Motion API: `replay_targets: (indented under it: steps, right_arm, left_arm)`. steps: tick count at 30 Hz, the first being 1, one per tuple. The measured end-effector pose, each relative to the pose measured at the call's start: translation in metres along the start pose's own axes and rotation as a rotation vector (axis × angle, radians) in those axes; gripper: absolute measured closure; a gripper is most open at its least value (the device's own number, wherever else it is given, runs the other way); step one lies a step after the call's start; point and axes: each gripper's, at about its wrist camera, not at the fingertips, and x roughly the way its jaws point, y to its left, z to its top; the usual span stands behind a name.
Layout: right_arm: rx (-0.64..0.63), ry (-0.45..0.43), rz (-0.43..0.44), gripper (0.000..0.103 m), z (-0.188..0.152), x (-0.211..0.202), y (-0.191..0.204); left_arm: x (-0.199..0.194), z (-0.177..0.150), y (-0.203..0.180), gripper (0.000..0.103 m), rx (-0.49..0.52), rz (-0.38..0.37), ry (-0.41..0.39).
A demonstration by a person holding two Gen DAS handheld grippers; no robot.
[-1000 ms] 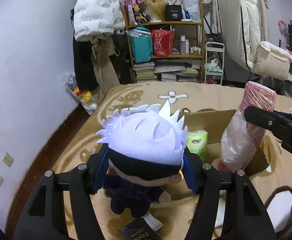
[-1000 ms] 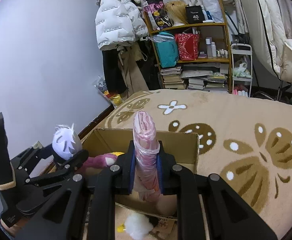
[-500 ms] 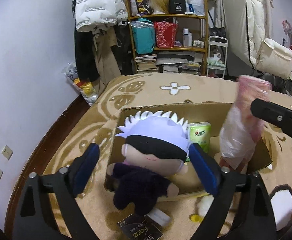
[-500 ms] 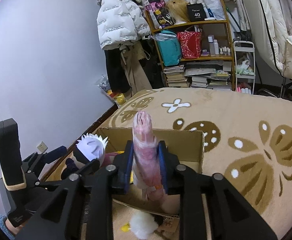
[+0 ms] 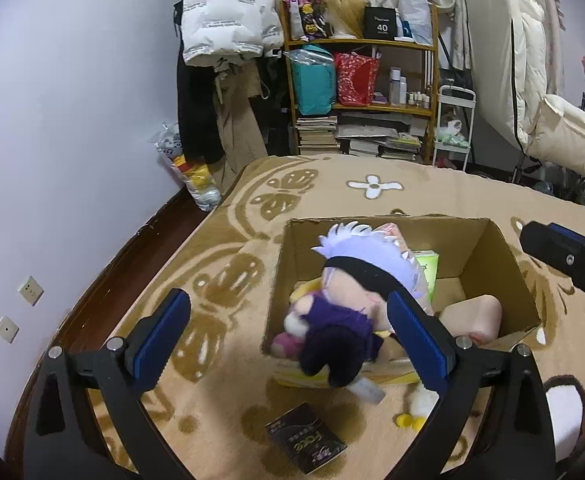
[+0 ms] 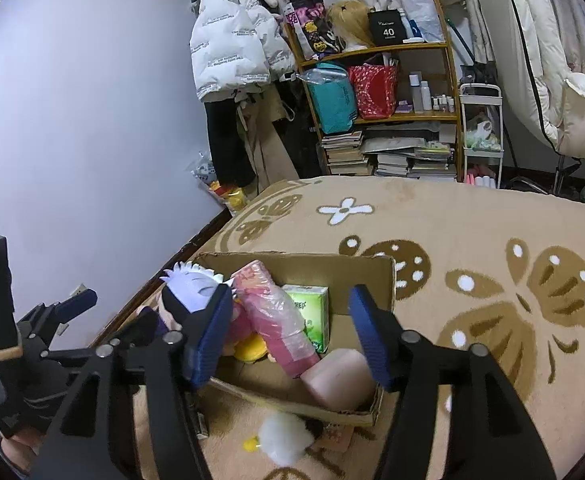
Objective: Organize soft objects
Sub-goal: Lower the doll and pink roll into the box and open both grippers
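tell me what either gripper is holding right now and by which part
Nothing. Both the left gripper and right gripper have open jaws; the plush doll and pink wrapped roll lie in the cardboard box.

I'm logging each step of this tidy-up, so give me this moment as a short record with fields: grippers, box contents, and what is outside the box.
left gripper: open, holding nothing
right gripper: open, holding nothing
cardboard box: open top, on the patterned blanket
white-haired plush doll: over the box's near-left wall, legs hanging outside
pink plastic-wrapped roll: lying tilted in the box
green tissue pack: upright in the box, beside the roll
white fluffy toy: on the blanket, outside the near wall
black packet: on the blanket, outside the box
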Motion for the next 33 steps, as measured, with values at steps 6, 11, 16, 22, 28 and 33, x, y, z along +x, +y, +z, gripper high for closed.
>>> replay_targets:
  steps: [6, 11, 16, 22, 28, 33]
  right_arm:
    - [-0.010, 0.011, -0.010, 0.016, -0.006, -0.009, 0.006]
    - [-0.014, 0.023, -0.015, 0.012, -0.011, -0.016, 0.009]
    - [-0.014, 0.055, -0.021, 0.011, -0.020, -0.019, 0.013]
    - [-0.018, 0.131, -0.041, 0.012, -0.036, -0.013, 0.016]
    - [-0.022, 0.206, -0.044, 0.012, -0.054, 0.000, 0.022]
    - [-0.045, 0.252, -0.049, 0.012, -0.066, 0.015, 0.026]
  left_arm:
    - [-0.015, -0.006, 0.014, 0.005, 0.004, 0.024, 0.021]
    - [-0.023, -0.018, 0.025, 0.005, 0.004, 0.042, 0.063]
    - [-0.023, -0.028, 0.032, 0.005, -0.009, 0.061, 0.094]
    - [-0.015, -0.040, 0.035, 0.005, -0.030, 0.055, 0.157]
    - [0.003, -0.052, 0.034, 0.005, -0.042, 0.048, 0.221]
    - [0.018, -0.058, 0.032, 0.005, -0.050, 0.036, 0.266]
